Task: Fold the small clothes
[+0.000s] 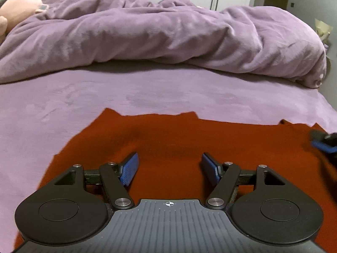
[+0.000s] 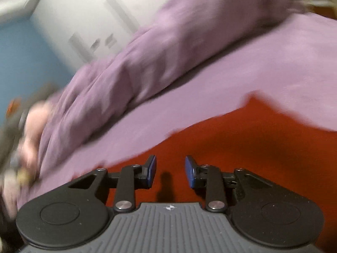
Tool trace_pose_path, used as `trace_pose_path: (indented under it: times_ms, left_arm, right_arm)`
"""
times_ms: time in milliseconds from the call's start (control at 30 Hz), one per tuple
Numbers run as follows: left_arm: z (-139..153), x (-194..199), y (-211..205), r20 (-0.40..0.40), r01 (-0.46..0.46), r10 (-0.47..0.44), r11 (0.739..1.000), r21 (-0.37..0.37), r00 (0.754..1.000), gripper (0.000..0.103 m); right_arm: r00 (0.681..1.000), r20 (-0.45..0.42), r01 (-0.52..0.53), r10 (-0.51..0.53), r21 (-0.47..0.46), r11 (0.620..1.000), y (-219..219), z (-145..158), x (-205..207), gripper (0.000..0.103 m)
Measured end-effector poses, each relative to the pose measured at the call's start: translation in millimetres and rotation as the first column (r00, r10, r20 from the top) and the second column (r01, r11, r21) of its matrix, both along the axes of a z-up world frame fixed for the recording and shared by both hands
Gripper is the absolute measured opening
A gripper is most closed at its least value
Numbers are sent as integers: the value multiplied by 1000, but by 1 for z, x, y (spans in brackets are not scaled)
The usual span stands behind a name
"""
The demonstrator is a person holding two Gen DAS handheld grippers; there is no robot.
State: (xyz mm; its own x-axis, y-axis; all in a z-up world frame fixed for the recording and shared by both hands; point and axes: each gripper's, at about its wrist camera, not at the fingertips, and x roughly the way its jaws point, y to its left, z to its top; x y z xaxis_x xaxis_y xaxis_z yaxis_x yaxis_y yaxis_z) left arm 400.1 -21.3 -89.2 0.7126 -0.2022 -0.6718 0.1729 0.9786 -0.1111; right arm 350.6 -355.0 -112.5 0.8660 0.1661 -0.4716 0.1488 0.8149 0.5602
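Across the middle of the left wrist view, the flat purple sheet lies bare between the red garment and the heaped duvet, leaving open passage there. The duvet walls off the whole upper part of the frame, with a pink plush toy at upper left. The other gripper intrudes at the right edge, over the garment's corner.

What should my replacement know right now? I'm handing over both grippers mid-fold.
Left gripper: open, empty, over the red garment.
Right gripper: open, narrower gap, empty, over the same cloth near its right side.
Garment lies spread flat on the purple bed sheet; bunched duvet behind it.
Done: cloth laid out. Left: no fold visible yet; grasp an edge and fold.
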Motion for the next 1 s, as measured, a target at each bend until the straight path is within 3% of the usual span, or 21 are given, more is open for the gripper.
trace_pose_path:
  times_ms: [100,200,267,367,433,533,633,767,900,1000]
  left_arm:
    - [1,-1,7,0,-2,2,1000,-3,1000,71]
    - [4,-4,17,2,-5,5,1000,-5,1000,69]
    - [6,-10,28,19,-29,29,999,23,999,69]
    - [9,-23,49,33,-88,86,993,75,996,69]
    - [11,-36,64,44,-120,116,987,110,992,72]
    - [11,-56,82,38,-177,173,967,181,984,75]
    - [14,-80,106,4,-172,173,978,119,985,75]
    - [19,-103,131,-89,-136,130,989,-58,987,75]
    - [15,-110,149,-157,-81,38,958,-276,987,75]
    - [2,-105,159,-212,-100,25,931,-351,977,70]
  right_arm:
    - [996,30,80,-80,2,997,-24,4,-12,26]
    - [987,21,162,-160,-115,980,-22,15,-21,30]
    - [969,-35,234,-246,-205,950,-15,23,-30,31]
    - [986,-26,153,-165,-250,956,9,39,-53,32]
    - [999,-2,44,-45,-222,974,29,49,-85,32]
    - [997,-13,-79,78,-227,971,70,57,-120,35]
    - [980,-19,-197,198,-217,956,104,56,-139,35]
    - [949,-60,-315,310,-180,932,135,47,-144,35]
    - [918,-167,-384,361,-135,913,156,36,-145,36]
    - [896,-132,-433,423,-52,900,159,37,-162,35]
